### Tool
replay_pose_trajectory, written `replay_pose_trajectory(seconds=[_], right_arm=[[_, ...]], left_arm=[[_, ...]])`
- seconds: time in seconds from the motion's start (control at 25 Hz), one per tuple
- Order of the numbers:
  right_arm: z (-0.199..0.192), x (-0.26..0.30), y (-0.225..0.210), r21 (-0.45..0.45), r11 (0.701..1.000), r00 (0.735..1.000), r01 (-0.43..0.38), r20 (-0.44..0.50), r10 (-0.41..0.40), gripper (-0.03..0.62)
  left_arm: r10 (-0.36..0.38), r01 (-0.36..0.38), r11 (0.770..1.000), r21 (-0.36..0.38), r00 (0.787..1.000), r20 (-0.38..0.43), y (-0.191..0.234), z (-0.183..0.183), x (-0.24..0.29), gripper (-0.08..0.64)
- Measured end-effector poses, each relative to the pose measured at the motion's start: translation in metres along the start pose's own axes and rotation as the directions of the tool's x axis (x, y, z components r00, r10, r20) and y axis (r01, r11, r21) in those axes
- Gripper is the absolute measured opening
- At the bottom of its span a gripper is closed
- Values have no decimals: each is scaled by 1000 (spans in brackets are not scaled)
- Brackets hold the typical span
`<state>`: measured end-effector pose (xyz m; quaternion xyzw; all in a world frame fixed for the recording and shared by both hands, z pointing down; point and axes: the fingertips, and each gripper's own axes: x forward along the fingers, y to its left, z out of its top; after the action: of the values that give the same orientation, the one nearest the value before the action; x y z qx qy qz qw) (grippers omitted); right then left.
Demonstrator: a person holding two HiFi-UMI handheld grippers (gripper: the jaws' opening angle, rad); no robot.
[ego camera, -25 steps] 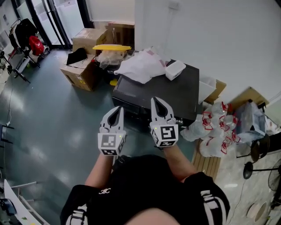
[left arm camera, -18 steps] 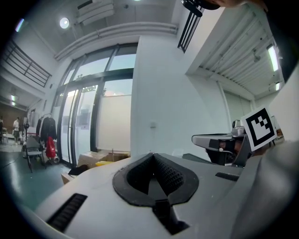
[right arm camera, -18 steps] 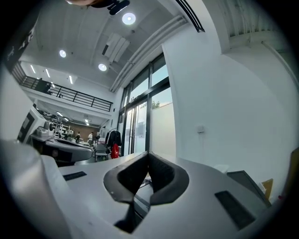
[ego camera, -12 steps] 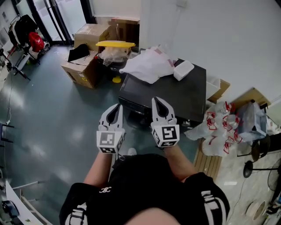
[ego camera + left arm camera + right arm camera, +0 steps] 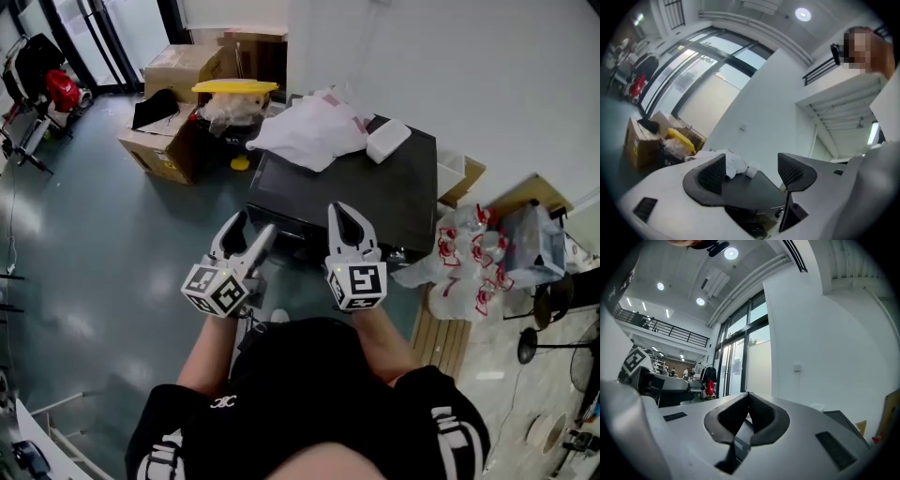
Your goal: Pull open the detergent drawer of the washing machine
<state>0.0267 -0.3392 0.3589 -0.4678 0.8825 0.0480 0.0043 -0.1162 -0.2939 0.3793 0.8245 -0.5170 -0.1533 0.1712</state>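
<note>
Room: large, high hall with a white wall (image 5: 487, 84) and a glossy grey-green floor (image 5: 94, 244). Dark-framed glass doors (image 5: 117, 33) stand at the far left. A red bag (image 5: 62, 91) hangs on a rack near them.

Washing machine (image 5: 375, 192): a dark, low box standing on the floor against the wall, its front facing the person. Its flat top is mostly bare. At the back of it lie a heap of white plastic wrapping (image 5: 314, 136) and, just beside that, a small white box (image 5: 387, 141). Detergent drawer: not separable in any view. The upper front strip of the machine is in shadow just beyond the fingertips, and no drawer can be seen pulled out.

Left of the machine are open cardboard boxes (image 5: 164, 150) and a yellow lid (image 5: 234, 87) resting over clutter. To its right, white plastic bags with red print (image 5: 464, 277) are piled on the floor, a wooden pallet (image 5: 441, 342) is near them, and black stand bases (image 5: 544, 342) sit further out.

Left gripper (image 5: 253, 232): rolled over to one side, short of the machine's front edge. Its fingers (image 5: 712, 174) are opening, wide apart, with nothing between them; only the machine's top shows through the gap.

Right gripper (image 5: 340, 217): held level and close to the front edge. Its fingers (image 5: 761, 418) are pressed together with nothing in them.
</note>
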Motion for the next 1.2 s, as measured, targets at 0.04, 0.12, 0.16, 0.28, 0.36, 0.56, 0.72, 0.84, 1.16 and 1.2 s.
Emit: replay_pose_trajectory(seconds=[0.04, 0.12, 0.16, 0.28, 0.36, 0.56, 0.72, 0.84, 1.16, 1.2], right_arm=[[-2, 0, 0, 0, 1000, 1000, 0, -4, 0, 2], [-4, -1, 0, 2, 1000, 1000, -2, -8, 2, 2], [-6, -2, 0, 3, 1000, 1000, -2, -10, 2, 2], [-10, -5, -1, -1, 1000, 1000, 7, -23, -7, 2], [-14, -7, -2, -3, 1000, 999, 16, -36, -16, 2], [-23, -14, -8, 18, 999, 997, 31, -72, -30, 2], [-37, -20, -12, 35, 998, 993, 47, -109, -43, 2], [-48, -27, -17, 41, 997, 989, 72, -136, -65, 2], [-62, -42, -40, 23, 990, 974, 139, -185, -132, 2], [-65, -44, -43, 22, 989, 972, 149, -189, -142, 2]], left_arm=[[-6, 6, 998, -66, 1000, 6, 7, -3, 0, 324], [-16, 19, 981, -194, 1000, 19, 21, -12, -1, 324], [-19, 25, 967, -255, 999, 25, 28, -17, -1, 325], [-1, 12, 916, -401, 1000, 28, 52, -37, -4, 325], [29, -25, 884, -467, 1000, 3, 69, -55, -8, 325], [38, -52, 791, -610, 999, -35, 92, -100, -12, 325], [-43, 50, 694, -718, 999, 28, 89, -115, -2, 324], [-66, 69, 676, -734, 997, 32, 96, -126, 2, 324], [-52, 57, 593, -803, 998, 33, 135, -164, 21, 324], [-49, 47, 592, -804, 999, 22, 140, -172, 23, 324]])
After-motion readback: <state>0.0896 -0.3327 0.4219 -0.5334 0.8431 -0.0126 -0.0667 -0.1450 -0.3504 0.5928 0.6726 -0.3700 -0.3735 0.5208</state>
